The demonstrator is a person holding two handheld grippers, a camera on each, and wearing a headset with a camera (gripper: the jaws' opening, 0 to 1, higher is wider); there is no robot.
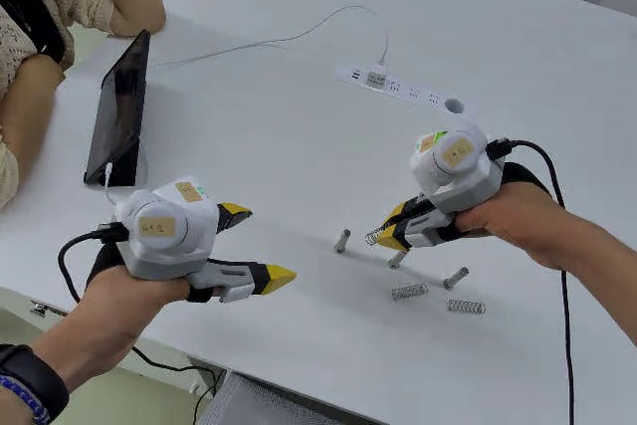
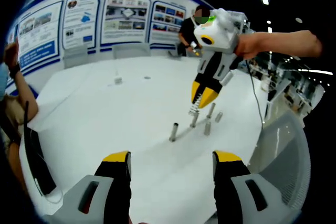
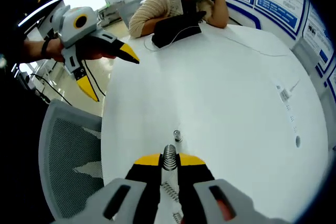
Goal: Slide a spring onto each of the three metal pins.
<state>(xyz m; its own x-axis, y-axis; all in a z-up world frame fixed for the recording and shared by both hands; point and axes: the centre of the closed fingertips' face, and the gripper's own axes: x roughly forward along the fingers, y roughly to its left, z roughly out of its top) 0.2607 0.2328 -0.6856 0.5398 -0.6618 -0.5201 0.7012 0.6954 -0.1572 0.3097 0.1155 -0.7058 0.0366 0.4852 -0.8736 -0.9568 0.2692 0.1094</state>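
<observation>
Head view: right gripper (image 1: 387, 237) pinches spring (image 1: 371, 237) beside upright pin (image 1: 341, 241).

The pins (image 1: 342, 240) are smooth grey metal with a dull sheen, and each spring (image 1: 409, 292) is thin, bright wire. The table (image 1: 299, 146) is smooth matt white, the tablet (image 1: 119, 111) glossy black. The left gripper (image 1: 261, 244) and right gripper (image 1: 386, 231) have matt, pale plastic shells.
</observation>
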